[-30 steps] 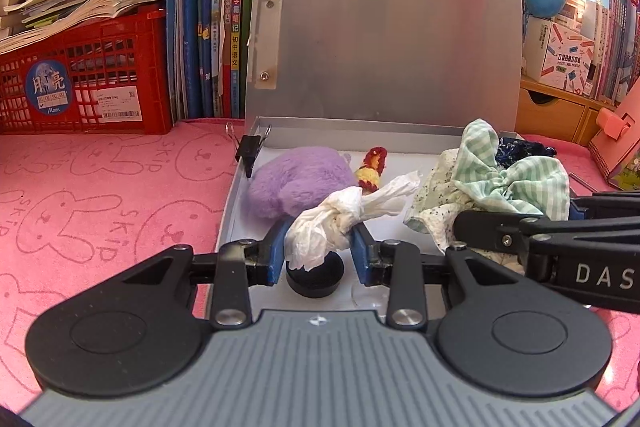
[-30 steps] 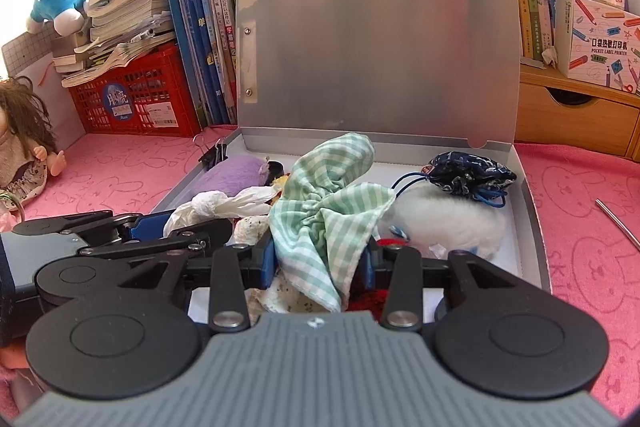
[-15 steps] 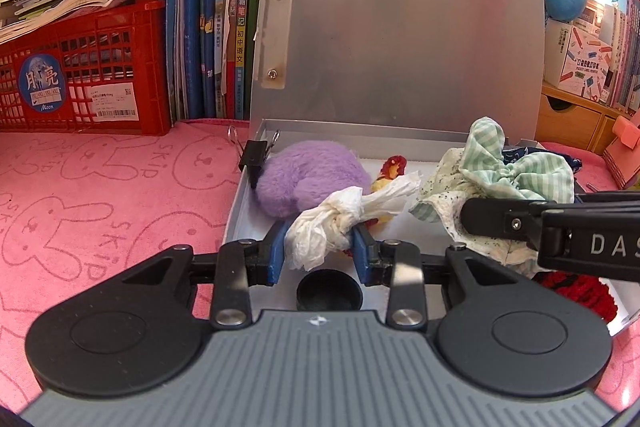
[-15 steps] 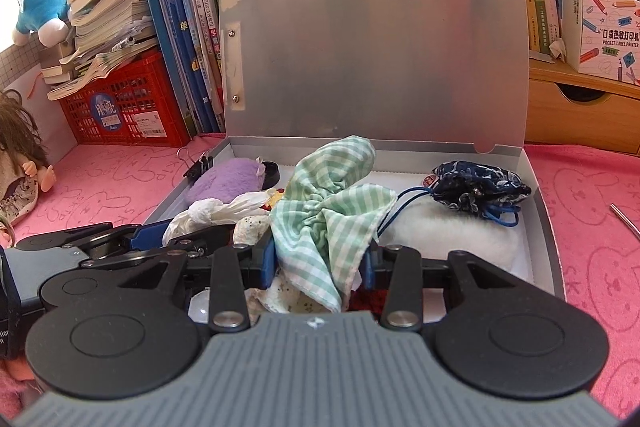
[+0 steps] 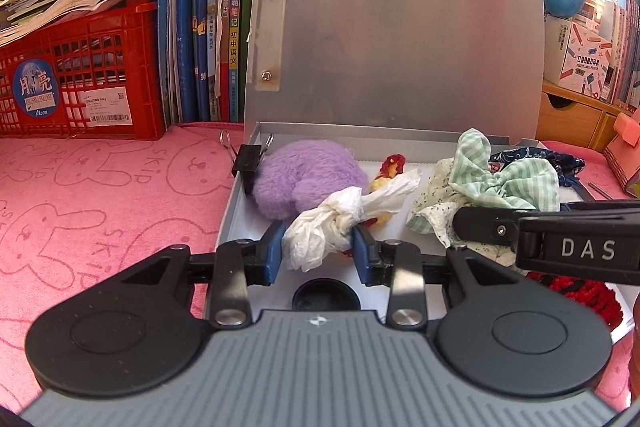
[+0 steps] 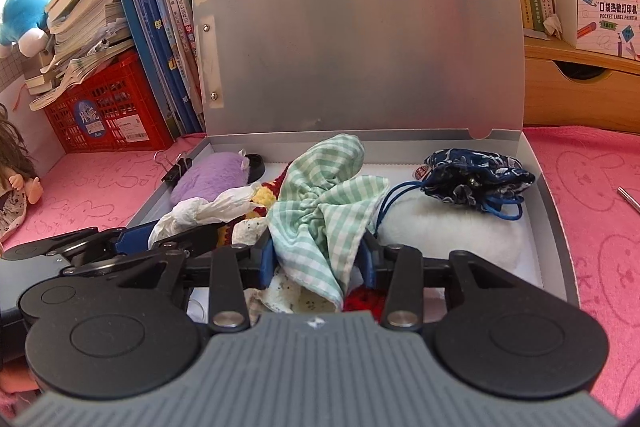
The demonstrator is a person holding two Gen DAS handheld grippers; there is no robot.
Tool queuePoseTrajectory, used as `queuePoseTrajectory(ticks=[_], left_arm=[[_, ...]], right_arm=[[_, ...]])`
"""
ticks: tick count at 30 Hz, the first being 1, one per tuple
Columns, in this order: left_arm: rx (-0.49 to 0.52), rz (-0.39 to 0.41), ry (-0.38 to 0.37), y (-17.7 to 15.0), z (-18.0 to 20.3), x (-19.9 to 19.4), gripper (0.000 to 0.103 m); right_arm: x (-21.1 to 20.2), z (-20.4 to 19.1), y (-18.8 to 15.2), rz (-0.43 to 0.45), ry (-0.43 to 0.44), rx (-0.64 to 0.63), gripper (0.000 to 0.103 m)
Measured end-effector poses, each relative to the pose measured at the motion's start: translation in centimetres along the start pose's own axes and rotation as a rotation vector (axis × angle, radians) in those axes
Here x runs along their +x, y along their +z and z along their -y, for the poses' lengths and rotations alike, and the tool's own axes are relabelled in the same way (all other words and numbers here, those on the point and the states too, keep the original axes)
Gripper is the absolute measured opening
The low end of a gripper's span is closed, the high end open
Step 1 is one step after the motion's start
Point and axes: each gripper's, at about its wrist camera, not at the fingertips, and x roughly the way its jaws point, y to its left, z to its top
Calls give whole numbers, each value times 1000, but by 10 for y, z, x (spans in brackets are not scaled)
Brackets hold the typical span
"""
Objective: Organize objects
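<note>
Right gripper (image 5: 576,247) arm, seen from left wrist view: white letters "DAS".

Red crate (image 5: 80,75): round blue sticker "月亮", "Moon" beneath; white barcode label beside it, print too small to read.

Book spine (image 5: 234,27): "学霸笔记 初中语文".

White box (image 6: 608,11) on wooden drawer unit: "口袋热敏打印机", "POCKET LABEL PRINTER".

Pink mat (image 5: 100,187): repeated "SKIP" outlines.

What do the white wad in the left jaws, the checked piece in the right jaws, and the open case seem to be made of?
White wad: likely tissue or thin plastic; crinkled, twisted, matte. Checked piece: woven green-and-white gingham cloth, gathered into soft folds. Open case: probably frosted grey plastic sheet; thin upright lid with dull sheen and riveted strip, though metal isn't ruled out.
</note>
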Motion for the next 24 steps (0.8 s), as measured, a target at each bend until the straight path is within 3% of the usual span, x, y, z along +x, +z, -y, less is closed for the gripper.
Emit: queuePoseTrajectory(ticks=[4,6,9,15,24], left_arm=[[2,-3,2,-1,1,0,41],[0,-5,0,-1,1,-1,42],[-8,-6,-4,-1,2,-6,47],[4,20,-5,2,8,-24,48],[8,58,-20,3,18,-62,80]], right_arm=[[-1,-1,0,3,-5,1,50],[-2,-1,0,5,-14,4,62],[-6,-1,0,8,-10,15,69],[-21,-5,-1,19,-12,-9,70],[-61,-3,-1,67,-49,-26,78]])
